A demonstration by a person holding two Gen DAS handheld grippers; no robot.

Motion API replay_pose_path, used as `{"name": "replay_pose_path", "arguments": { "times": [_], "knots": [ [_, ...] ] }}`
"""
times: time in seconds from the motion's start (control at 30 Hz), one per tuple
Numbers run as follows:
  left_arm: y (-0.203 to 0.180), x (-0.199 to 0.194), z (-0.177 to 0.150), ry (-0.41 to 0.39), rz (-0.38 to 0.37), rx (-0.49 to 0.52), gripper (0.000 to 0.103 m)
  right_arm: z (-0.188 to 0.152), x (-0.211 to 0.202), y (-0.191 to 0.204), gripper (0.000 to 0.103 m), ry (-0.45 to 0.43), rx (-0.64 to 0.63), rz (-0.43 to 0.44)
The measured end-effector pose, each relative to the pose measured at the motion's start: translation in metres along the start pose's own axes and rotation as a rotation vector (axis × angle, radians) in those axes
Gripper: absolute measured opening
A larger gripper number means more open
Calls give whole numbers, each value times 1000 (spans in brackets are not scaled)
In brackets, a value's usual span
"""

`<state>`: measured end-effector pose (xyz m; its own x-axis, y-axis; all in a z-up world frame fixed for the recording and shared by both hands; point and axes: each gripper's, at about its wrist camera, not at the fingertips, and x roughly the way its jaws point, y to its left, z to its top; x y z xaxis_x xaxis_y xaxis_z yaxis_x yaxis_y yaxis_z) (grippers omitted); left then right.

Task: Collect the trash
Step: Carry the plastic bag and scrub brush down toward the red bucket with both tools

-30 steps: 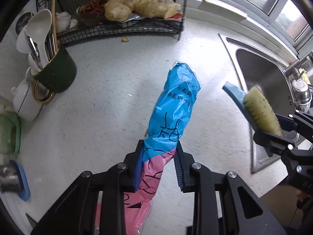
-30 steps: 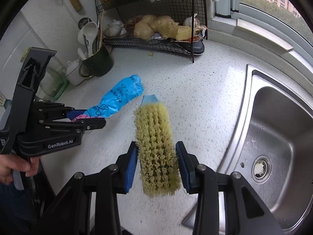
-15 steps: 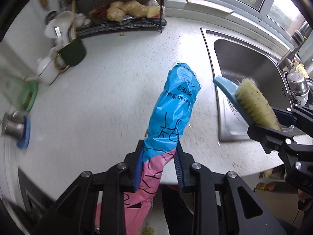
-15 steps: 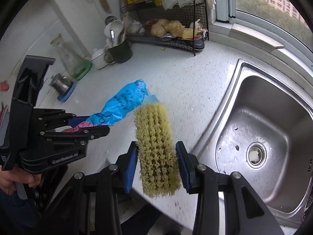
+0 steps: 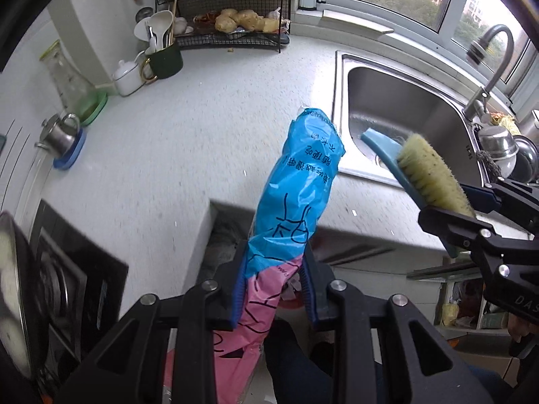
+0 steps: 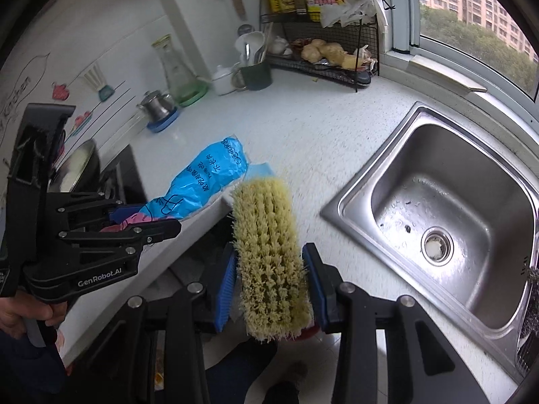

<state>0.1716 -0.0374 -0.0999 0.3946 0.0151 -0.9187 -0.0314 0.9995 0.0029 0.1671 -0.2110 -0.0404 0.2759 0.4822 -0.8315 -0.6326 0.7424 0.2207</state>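
Observation:
My left gripper [image 5: 273, 288] is shut on a blue and pink plastic bag [image 5: 299, 188] that sticks up and forward from its jaws, held in the air off the counter's front edge. The bag also shows in the right wrist view [image 6: 198, 181]. My right gripper [image 6: 269, 289] is shut on a scrub brush [image 6: 269, 256] with yellow bristles and a blue back. In the left wrist view the brush [image 5: 427, 171] hangs to the right of the bag, over the sink's front rim.
A white speckled counter [image 5: 188, 141] runs to a steel sink [image 6: 448, 208] with a tap [image 5: 488, 67]. A wire rack [image 5: 232, 30] with ginger, a green utensil mug [image 5: 165, 62], a white pot, a glass carafe and a steel pot [image 5: 59, 133] stand at the back. A stove [image 5: 57, 279] is at the left.
Both grippers have pulled back and up from the counter, carrying the bag and the brush. More of the counter, the sink and the floor below the edge shows now.

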Motion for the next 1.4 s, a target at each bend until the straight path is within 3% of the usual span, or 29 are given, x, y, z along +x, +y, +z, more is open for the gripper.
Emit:
{"name": "replay_pose_path", "arguments": {
  "times": [0.4,0.63,0.97,1.4],
  "knots": [
    [15,5,-68,96,3,-22,26,-39,28,42,36,82,-3,75],
    [27,29,-107,173,-20,-23,26,-67,53,63,36,150,14,51],
    [16,103,-135,282,-74,18,26,-106,114,52,36,249,110,-7],
    [12,230,-158,384,-167,18,26,-152,218,12,36,295,200,-54]
  ]
}}
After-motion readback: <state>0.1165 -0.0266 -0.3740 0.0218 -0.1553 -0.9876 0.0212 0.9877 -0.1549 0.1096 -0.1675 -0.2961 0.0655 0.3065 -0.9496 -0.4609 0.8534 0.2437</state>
